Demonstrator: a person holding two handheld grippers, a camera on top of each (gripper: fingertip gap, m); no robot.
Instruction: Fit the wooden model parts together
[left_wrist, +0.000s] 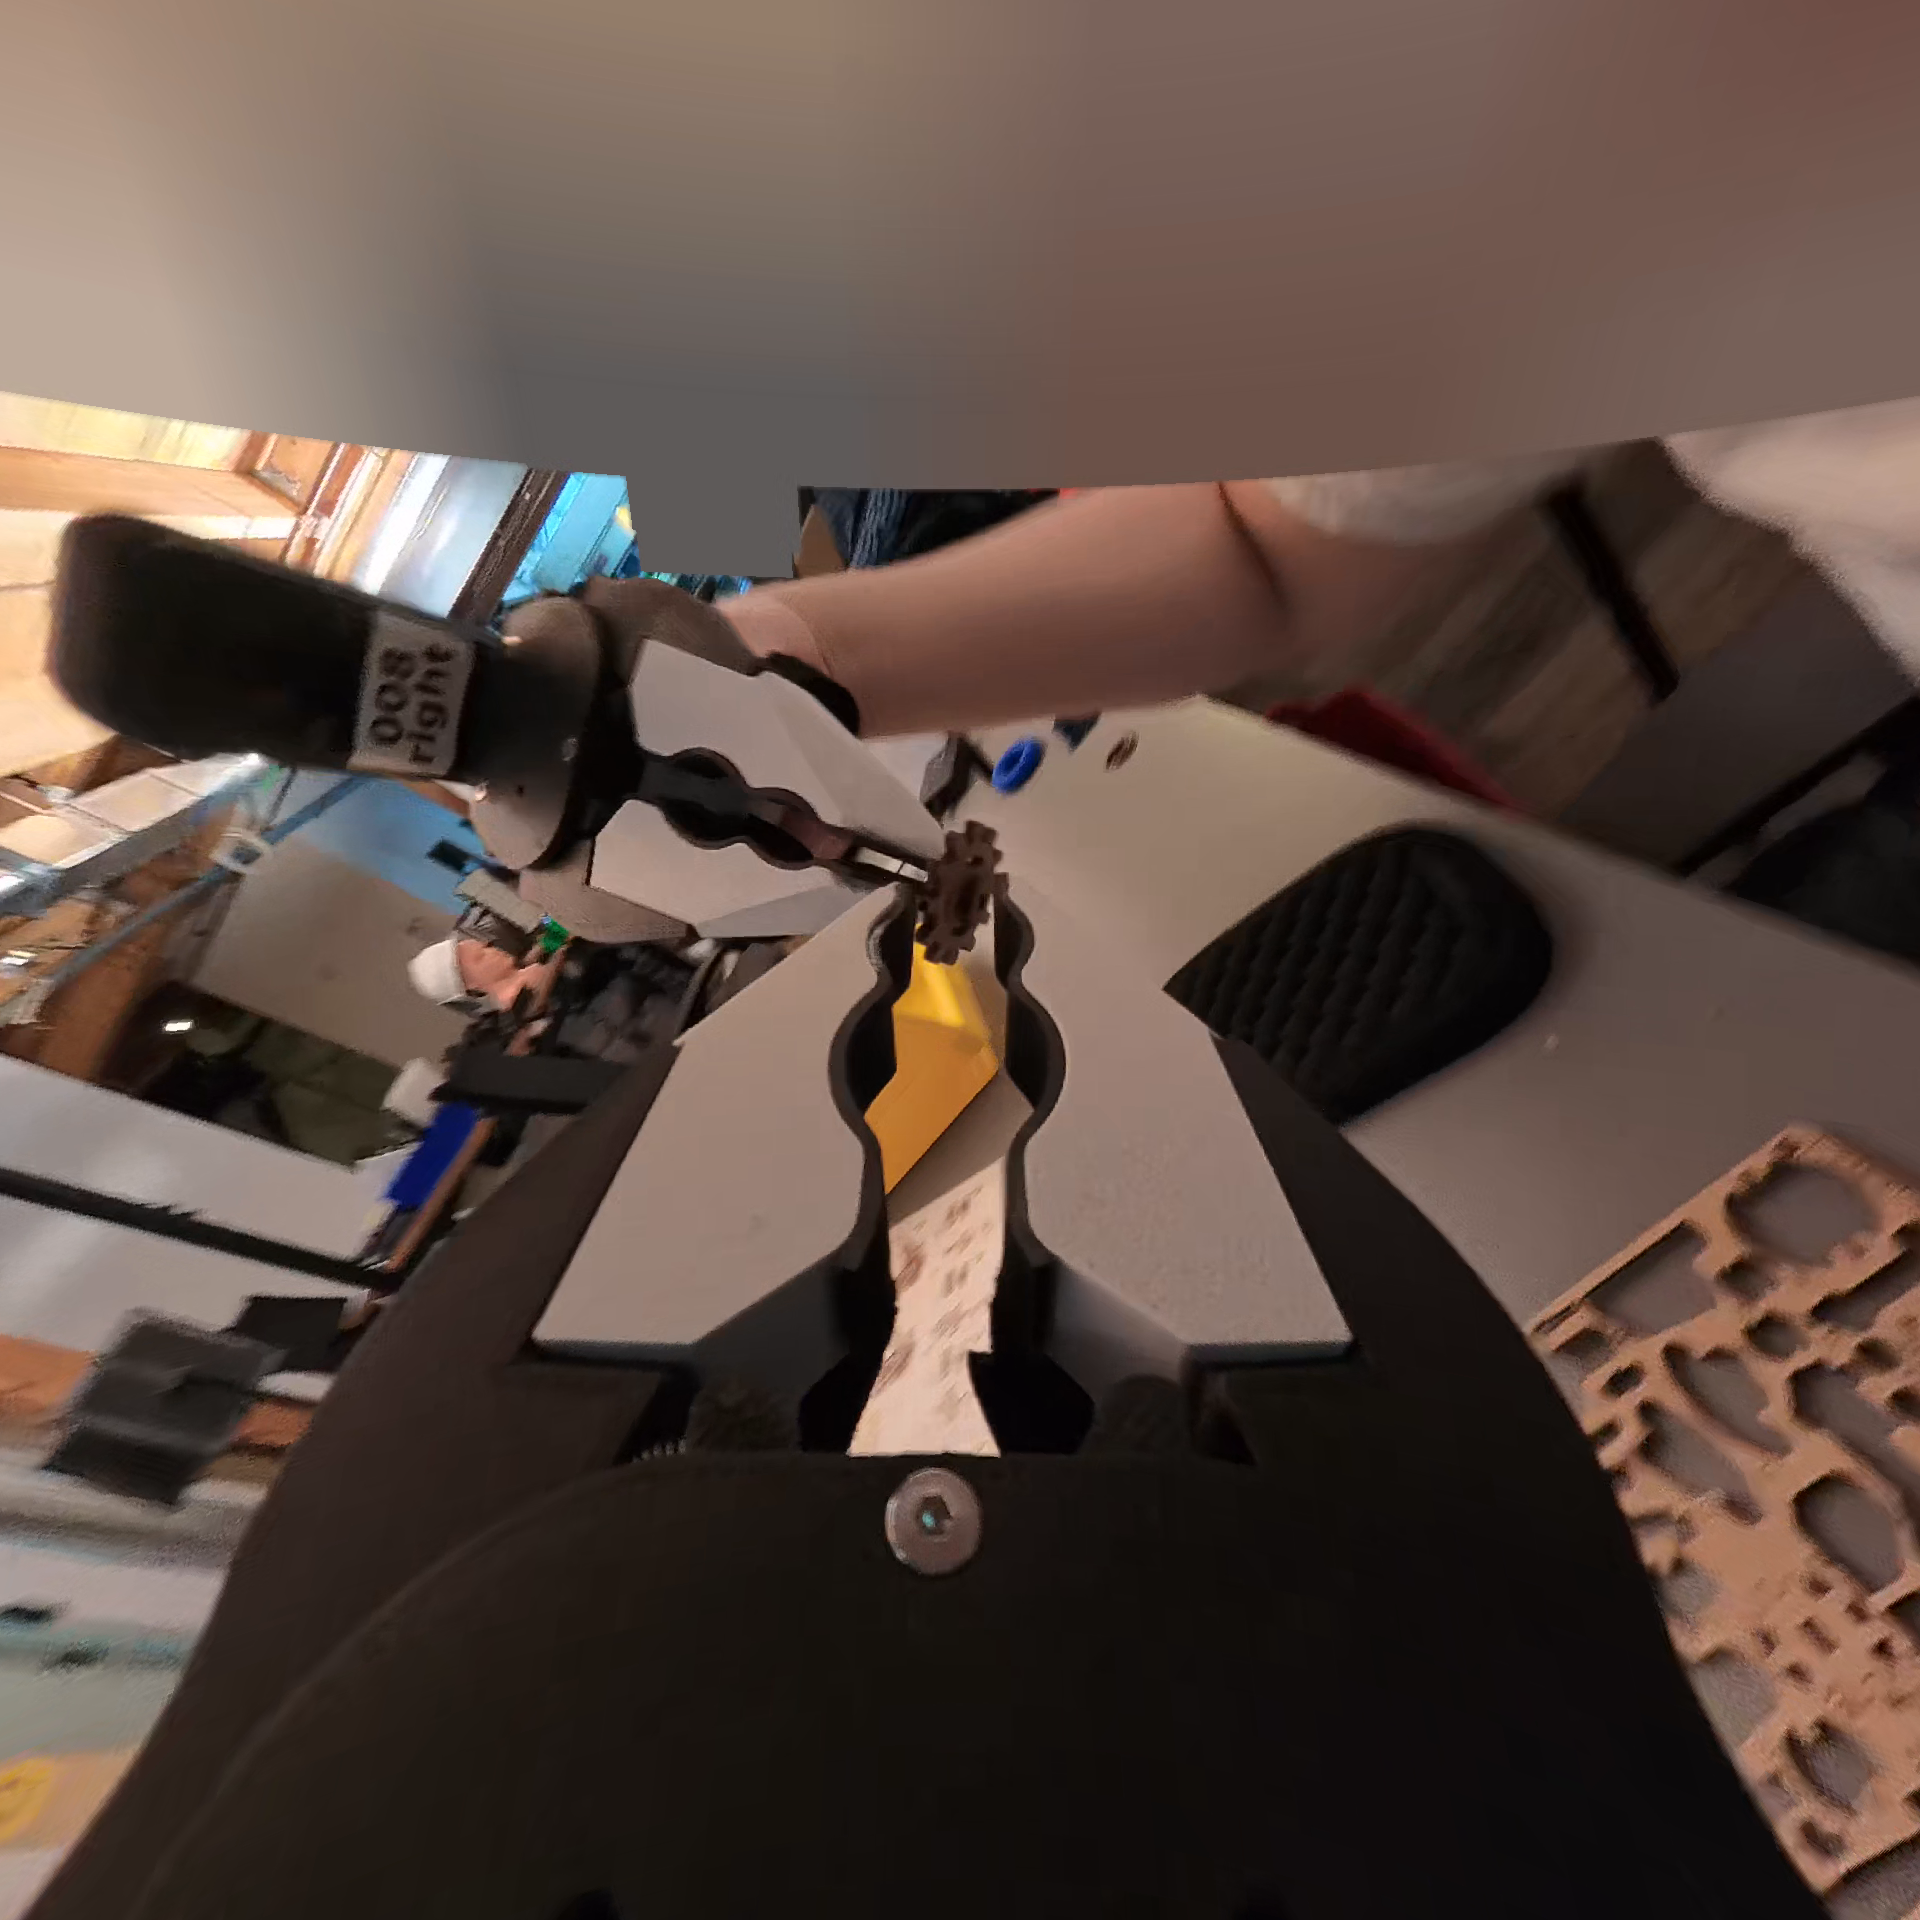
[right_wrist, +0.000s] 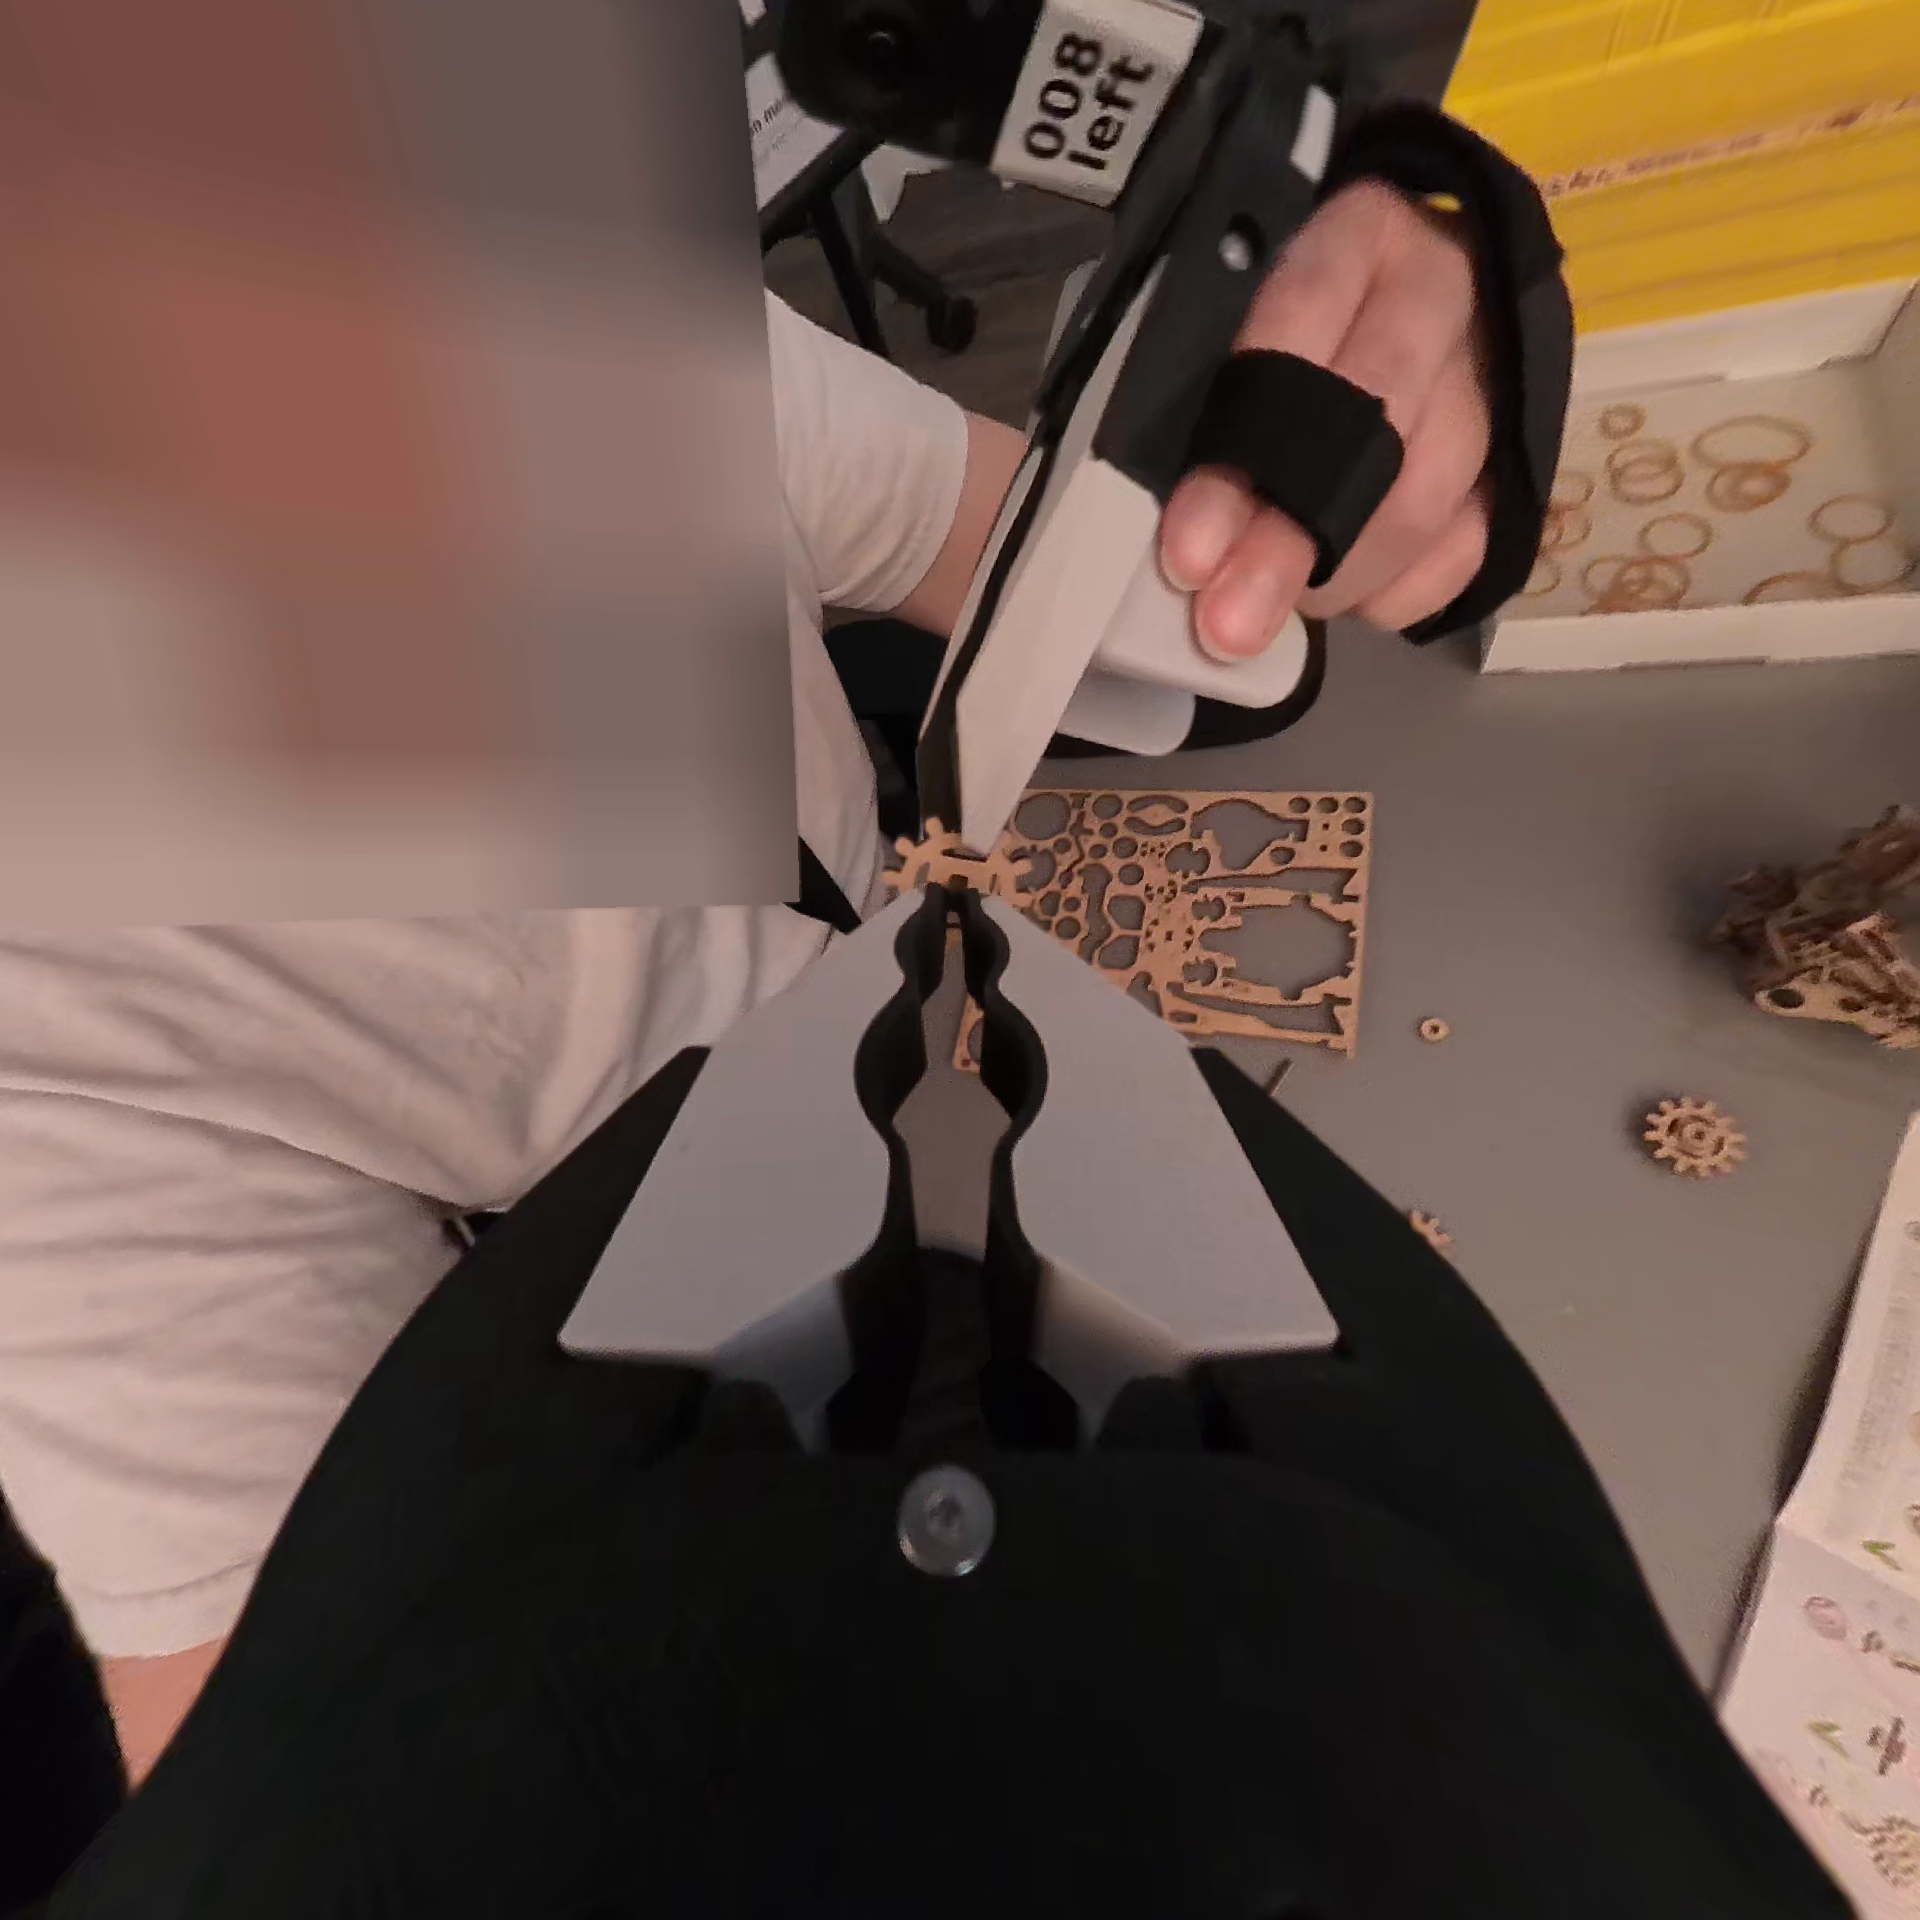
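A small toothed wooden gear (left_wrist: 961, 902) is pinched at frame centre between the closed tips of the left gripper (left_wrist: 954, 914). The right gripper (right_wrist: 948, 902), entering from the upper left in the left wrist view, is closed on something thin at the gear; what it is cannot be told. A flat, perforated wooden sheet (right_wrist: 1174, 914) lies on the grey table (right_wrist: 1507, 1039), with another gear (right_wrist: 1694, 1135) at the right. The left gripper is angled steeply downward by a strapped hand (right_wrist: 1382, 447).

Grey worktop (right_wrist: 1507, 935), yellow boxes (right_wrist: 1704, 156) behind its far edge, black office chair base (right_wrist: 894, 260) on dark floor, warm dim light
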